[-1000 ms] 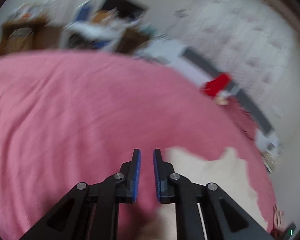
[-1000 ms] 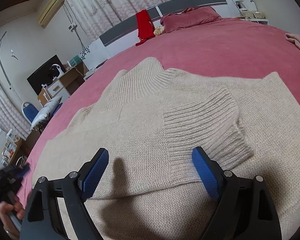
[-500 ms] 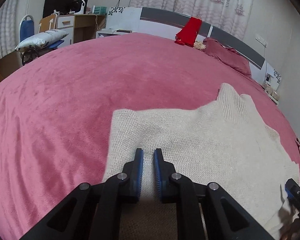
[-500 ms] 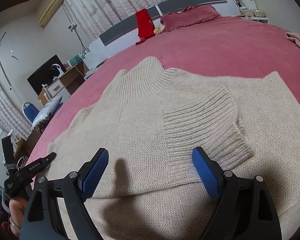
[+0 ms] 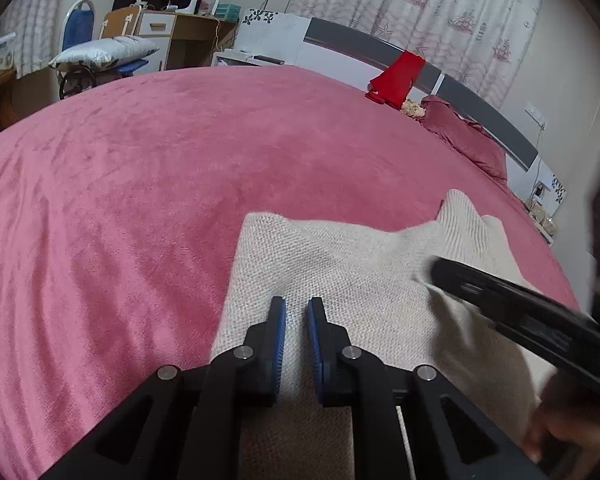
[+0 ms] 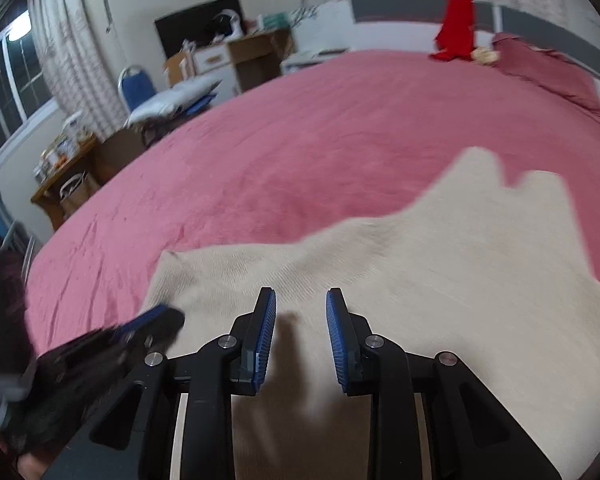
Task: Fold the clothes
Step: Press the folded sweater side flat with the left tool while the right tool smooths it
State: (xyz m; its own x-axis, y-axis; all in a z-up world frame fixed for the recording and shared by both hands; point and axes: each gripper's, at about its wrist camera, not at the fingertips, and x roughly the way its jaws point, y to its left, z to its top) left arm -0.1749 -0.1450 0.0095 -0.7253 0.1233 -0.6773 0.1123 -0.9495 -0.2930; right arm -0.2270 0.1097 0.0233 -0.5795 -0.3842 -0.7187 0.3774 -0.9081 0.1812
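A cream knitted sweater [image 5: 340, 264] lies flat on the pink bed, its ribbed collar at the far right; it also shows in the right wrist view [image 6: 440, 248]. My left gripper [image 5: 296, 312] hovers over the sweater's near left part, jaws a narrow gap apart with nothing between them. My right gripper [image 6: 301, 304] is over the sweater's near edge, jaws partly closed and empty. The right gripper's body shows blurred at the right of the left wrist view [image 5: 520, 312]. The left gripper shows blurred at the lower left of the right wrist view [image 6: 140, 332].
The pink bedspread [image 5: 160, 184] spreads wide to the left and far side. A red garment [image 5: 398, 78] hangs on the grey headboard beside a maroon pillow [image 5: 464, 136]. A desk, a blue chair [image 5: 78, 28] and a TV stand beyond the bed's left edge.
My right gripper has swung left and its jaws have narrowed from wide open. My left gripper has settled over the sweater's left part, next to the right one.
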